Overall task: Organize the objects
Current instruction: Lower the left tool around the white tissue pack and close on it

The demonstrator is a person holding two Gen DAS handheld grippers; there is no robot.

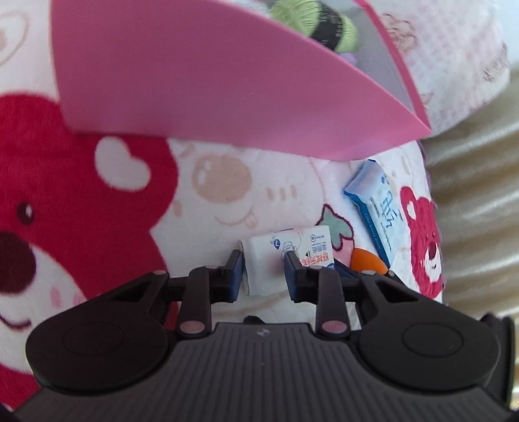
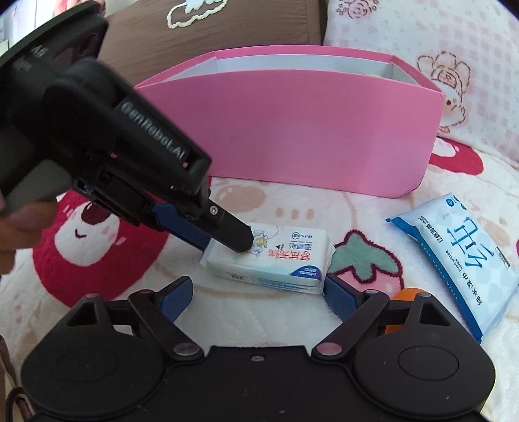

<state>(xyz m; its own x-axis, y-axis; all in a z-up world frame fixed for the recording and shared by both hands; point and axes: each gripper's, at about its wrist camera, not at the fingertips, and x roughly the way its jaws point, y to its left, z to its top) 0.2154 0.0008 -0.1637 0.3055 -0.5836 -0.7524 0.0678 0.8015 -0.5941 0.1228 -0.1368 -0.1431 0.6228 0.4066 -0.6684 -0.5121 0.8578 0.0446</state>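
My left gripper (image 1: pixel 263 271) pinches the white tissue pack (image 2: pixel 269 256) where it lies on the blanket (image 2: pixel 292 207), below the pink box (image 2: pixel 308 130); my right gripper (image 2: pixel 256 292) waits open-jawed just before it, to leave room.

Cartoon-print blanket (image 2: pixel 285 207), brown pillow (image 2: pixel 227 22)

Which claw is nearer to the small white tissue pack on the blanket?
Left. The left claw is shut on the small white tissue pack; the right claw stands open just short of it.

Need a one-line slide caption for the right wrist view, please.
Left claw clamps the white tissue pack before the pink box; right claw waits open.
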